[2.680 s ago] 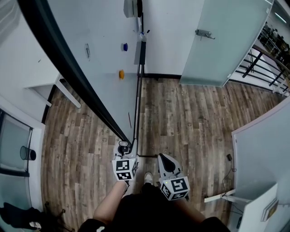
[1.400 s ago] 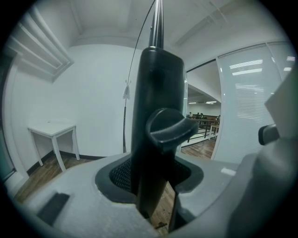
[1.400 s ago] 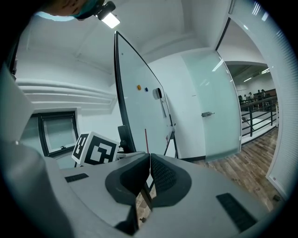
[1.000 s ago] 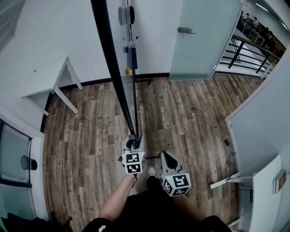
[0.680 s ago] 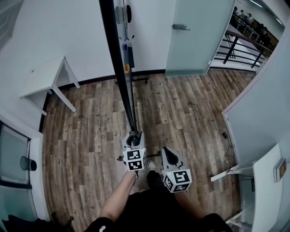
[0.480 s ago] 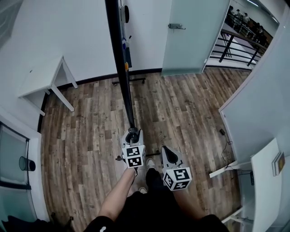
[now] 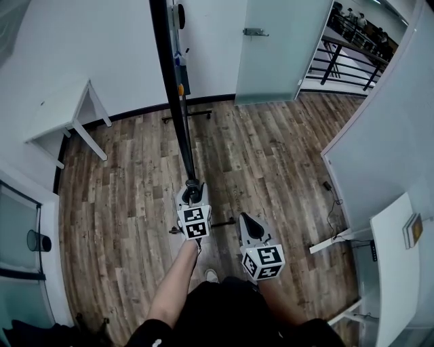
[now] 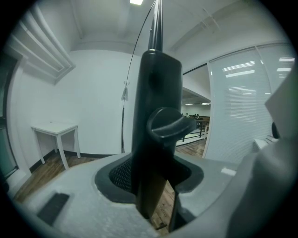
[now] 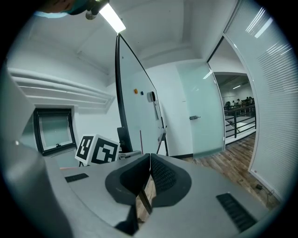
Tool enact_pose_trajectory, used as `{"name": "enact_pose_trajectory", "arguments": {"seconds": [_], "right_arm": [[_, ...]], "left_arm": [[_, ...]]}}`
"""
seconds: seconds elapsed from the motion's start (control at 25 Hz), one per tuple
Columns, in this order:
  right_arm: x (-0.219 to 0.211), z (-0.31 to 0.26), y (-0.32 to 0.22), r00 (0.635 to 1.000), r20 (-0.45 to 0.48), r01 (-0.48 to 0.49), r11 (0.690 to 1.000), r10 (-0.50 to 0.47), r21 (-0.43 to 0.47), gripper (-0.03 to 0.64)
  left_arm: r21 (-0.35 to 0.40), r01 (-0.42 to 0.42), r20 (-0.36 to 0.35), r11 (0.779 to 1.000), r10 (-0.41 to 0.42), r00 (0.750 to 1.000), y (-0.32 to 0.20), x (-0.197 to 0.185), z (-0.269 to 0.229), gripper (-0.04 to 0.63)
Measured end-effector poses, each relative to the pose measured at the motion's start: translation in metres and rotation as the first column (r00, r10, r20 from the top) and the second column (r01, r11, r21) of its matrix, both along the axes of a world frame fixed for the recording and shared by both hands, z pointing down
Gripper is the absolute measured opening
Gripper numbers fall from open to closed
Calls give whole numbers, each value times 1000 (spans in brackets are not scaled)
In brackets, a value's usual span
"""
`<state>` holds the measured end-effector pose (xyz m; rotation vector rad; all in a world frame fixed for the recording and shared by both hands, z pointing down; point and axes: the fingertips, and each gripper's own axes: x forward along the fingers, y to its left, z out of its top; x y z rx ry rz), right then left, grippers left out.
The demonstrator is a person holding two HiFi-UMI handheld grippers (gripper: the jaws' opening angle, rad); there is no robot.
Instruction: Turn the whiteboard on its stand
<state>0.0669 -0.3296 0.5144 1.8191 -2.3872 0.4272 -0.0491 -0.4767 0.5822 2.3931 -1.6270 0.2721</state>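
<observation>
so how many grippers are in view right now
2: left gripper clamped on the whiteboard at its near edge; right gripper just beside it, jaws shut, empty. None hidden.

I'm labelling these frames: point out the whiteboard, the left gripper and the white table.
whiteboard [image 7: 167, 54], head view, black frame edge.
left gripper [image 7: 192, 194], head view, between its jaws.
white table [image 7: 57, 112], head view, tabletop.

Whiteboard [image 7: 175, 95] cut off above (people [image 7: 349, 12] beyond too small).

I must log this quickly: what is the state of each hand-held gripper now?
Left hand-held gripper: closed on the whiteboard's black upright frame.
Right hand-held gripper: closed, holding nothing.
</observation>
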Motion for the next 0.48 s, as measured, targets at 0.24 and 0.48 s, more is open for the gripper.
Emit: {"name": "enact_pose_trajectory", "arguments": {"seconds": [0.24,0.48], "right_arm": [[2,3,38,999,0,34,999,-34,-13,14],[-2,3,76,998,11,65,998,-65,-22,14]], "left_arm": [[3,5,-3,1000,-5,1000,40,-2,2,187],[-7,11,6,1000,-11,1000,72,-10,4,186]]}}
